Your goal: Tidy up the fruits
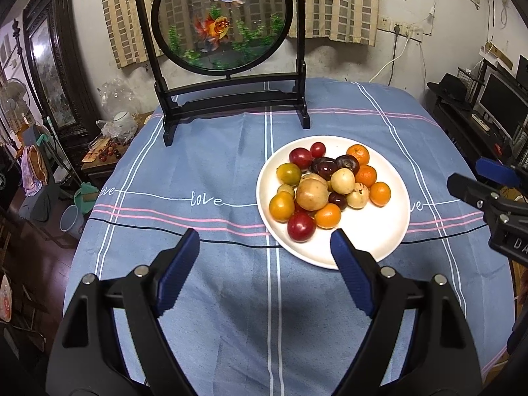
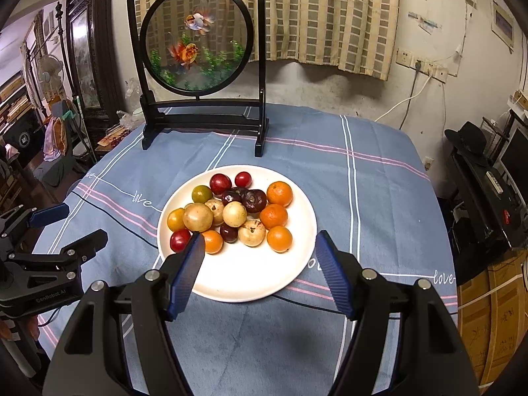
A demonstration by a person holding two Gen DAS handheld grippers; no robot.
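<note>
My left gripper point(image 1: 265, 242) hangs over the blue cloth point(image 1: 211, 165) with its jaws spread wide and nothing between them; the white plate point(image 1: 392, 231) lies ahead and to its right, its near rim just touching the line of my right-hand pad. The fruits point(image 1: 325, 186) sit heaped on that plate: oranges, red and dark plums, pale yellow ones. My right gripper point(image 2: 259, 246) also stands open and empty, poised above the plate's near half, so that the pile lies just beyond its tips; the left pad overlaps a red plum point(image 2: 178, 239) and an orange point(image 2: 213, 241) in the view, though I cannot tell that it touches either. Behind the plate stands the goldfish screen point(image 2: 198, 38).
</note>
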